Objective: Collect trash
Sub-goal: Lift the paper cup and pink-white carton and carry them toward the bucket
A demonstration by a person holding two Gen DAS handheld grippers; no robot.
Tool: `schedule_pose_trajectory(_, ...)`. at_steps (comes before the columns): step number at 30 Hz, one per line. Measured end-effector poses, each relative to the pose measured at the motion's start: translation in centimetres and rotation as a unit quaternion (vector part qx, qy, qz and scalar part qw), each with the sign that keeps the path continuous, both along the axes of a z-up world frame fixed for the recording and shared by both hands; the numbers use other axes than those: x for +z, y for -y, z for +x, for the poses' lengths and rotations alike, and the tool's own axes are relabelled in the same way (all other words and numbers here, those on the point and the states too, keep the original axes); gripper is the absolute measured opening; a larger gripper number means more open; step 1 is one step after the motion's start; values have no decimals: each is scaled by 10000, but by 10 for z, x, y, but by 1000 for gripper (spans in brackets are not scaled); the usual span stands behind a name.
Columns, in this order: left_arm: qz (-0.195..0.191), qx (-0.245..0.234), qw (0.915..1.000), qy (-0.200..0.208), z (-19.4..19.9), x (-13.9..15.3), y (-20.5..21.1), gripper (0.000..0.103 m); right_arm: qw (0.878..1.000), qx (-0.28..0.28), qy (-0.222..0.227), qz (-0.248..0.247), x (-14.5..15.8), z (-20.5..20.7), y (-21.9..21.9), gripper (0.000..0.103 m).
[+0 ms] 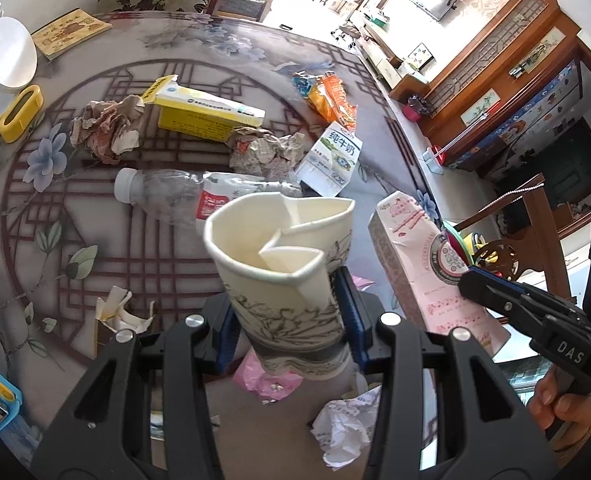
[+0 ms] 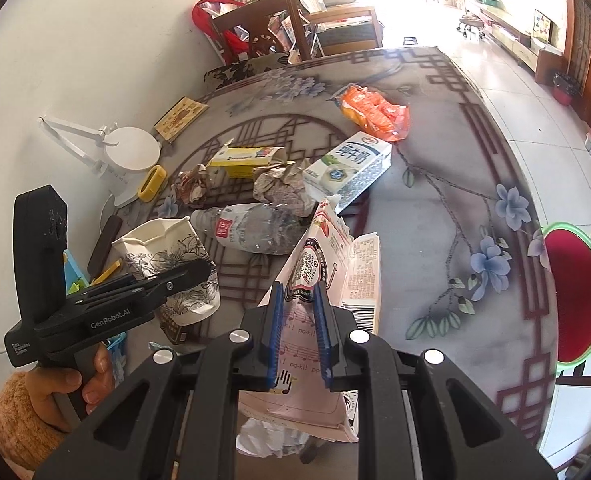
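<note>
My left gripper is shut on a dented paper cup with an ink flower print, held above the table; the same cup shows at the left of the right wrist view. My right gripper is shut on a flattened pink carton, which also shows at the right of the left wrist view as the pink carton. On the table lie a clear plastic bottle, a white milk carton, a yellow box, an orange snack wrapper and crumpled paper wads.
Below the grippers lie white crumpled paper and a pink plastic bag. A white round stand and a yellow holder sit at the table's left. A red stool stands beyond the right edge of the patterned table.
</note>
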State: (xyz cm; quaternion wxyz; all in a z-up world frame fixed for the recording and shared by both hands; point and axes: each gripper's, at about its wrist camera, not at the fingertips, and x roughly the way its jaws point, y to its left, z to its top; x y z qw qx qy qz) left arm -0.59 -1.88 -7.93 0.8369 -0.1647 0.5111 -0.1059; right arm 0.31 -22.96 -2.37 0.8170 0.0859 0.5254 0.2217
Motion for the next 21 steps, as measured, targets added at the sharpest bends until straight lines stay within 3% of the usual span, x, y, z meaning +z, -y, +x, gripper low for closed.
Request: schedule_pose_trajectory(21,182,-192,9996,-28,12,3,82,42,9994,-295,-86,157,-9,6,94,16)
